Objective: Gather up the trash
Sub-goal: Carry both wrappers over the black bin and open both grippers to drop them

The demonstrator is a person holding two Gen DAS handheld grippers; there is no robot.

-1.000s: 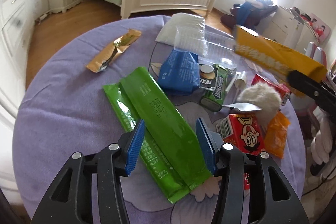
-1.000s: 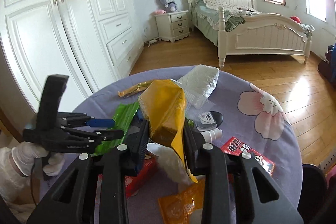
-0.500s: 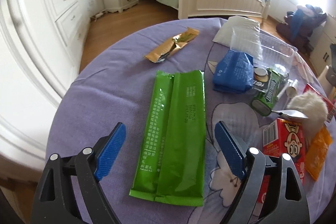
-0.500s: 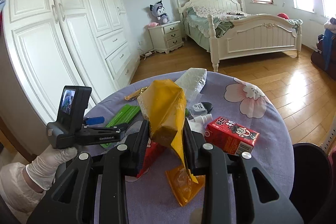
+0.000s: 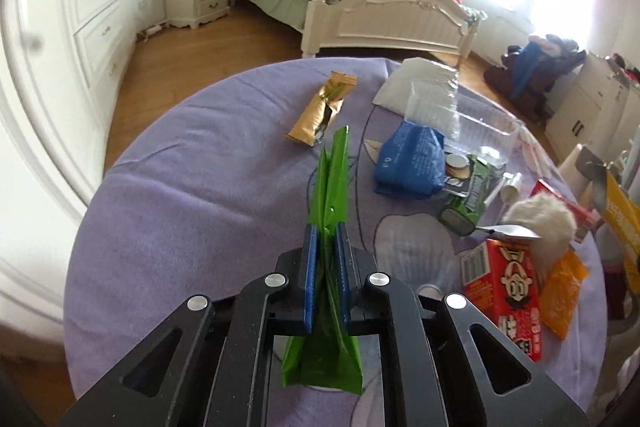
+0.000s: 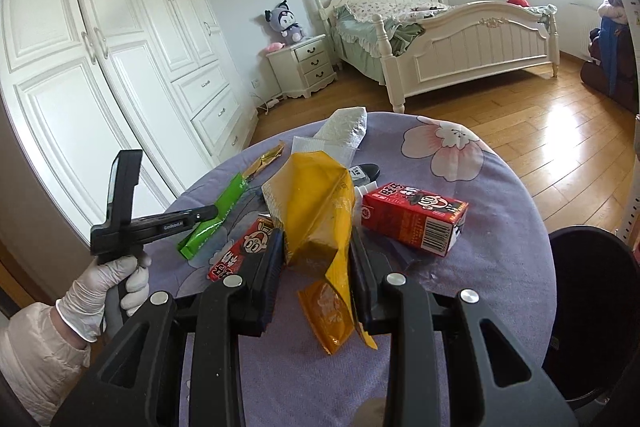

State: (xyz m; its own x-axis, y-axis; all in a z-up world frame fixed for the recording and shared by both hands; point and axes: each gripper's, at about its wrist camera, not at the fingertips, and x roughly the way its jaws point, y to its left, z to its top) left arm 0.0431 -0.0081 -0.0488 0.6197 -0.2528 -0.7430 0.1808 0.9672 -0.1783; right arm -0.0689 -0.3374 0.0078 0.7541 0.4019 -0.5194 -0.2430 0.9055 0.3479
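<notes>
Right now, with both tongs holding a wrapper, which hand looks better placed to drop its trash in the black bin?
Probably the right. Its tongs grip the yellow bag and the black bin sits just beside them. The left tongs, just closed on the green wrapper, are across the table.

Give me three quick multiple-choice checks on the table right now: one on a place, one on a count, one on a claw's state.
1. The gold wrapper lies where from the blue bag?
A. left, further off
B. on top
C. under it

2. Red cartons on the table?
A. one
B. two
C. four

3. The left claw is:
A. open, empty
B. shut on the green wrapper
C. shut on a spoon

Answers: 1 A, gold lies apart, up-left; 2 B, right wrist view shows two; 3 B, pads pinch the green film.
</notes>
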